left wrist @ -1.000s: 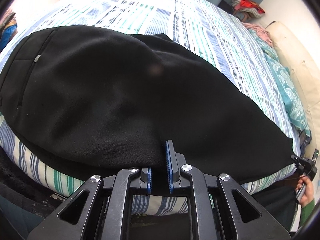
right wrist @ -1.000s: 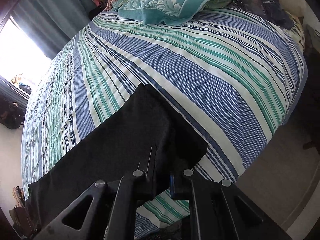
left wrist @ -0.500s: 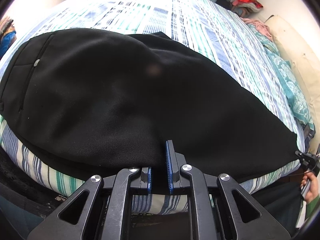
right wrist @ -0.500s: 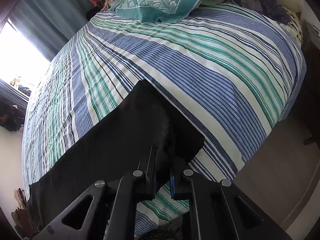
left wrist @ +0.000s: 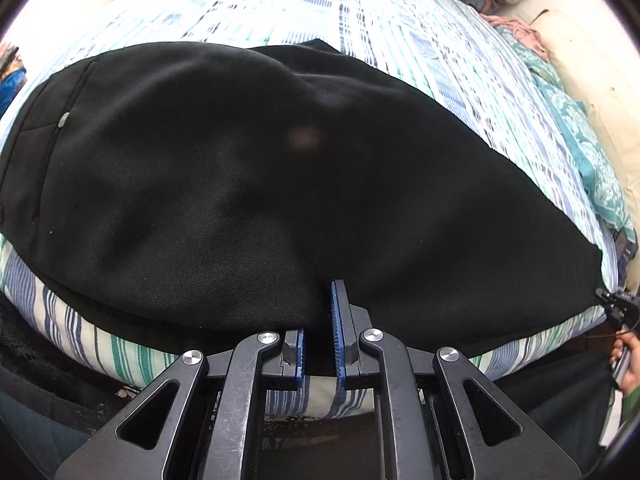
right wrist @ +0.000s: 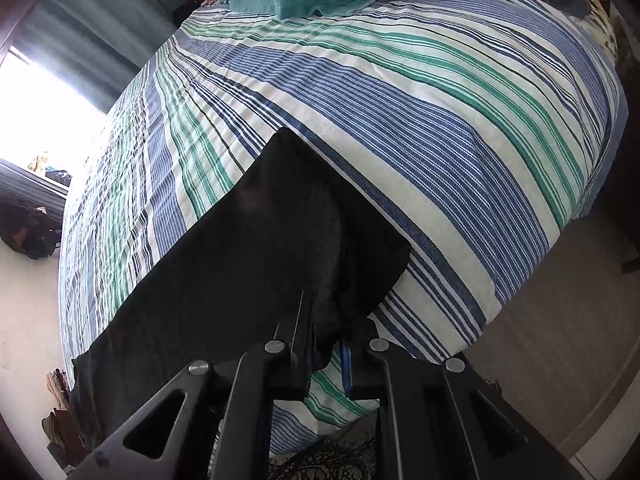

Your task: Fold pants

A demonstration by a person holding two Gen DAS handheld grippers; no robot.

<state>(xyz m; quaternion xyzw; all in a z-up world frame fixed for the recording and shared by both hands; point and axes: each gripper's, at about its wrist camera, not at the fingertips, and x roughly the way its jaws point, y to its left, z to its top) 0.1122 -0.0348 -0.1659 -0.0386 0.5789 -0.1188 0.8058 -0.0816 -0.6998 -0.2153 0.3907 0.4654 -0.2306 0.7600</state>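
— Where are the pants [left wrist: 280, 184] lying?

— Flat on the striped bedspread [left wrist: 420, 32], along its near edge. The long axis runs left to right: the waist end with the pocket button [left wrist: 63, 121] sits far left, and the leg hem tapers off to the right.

— And the left gripper [left wrist: 320, 332]?

— At the near edge, about mid-length. Its jaws are nearly closed, pinching a ridge of black cloth.

— The right gripper [right wrist: 326, 344]?

— At the hem end. It's clamped on the corner of the leg, the cloth bunching up between the jaws.

— So which way would the fold go?

— My guess: the right one is nearer the hem, so it would carry that end leftward along the length toward the waist, with the left pinch marking the crease.
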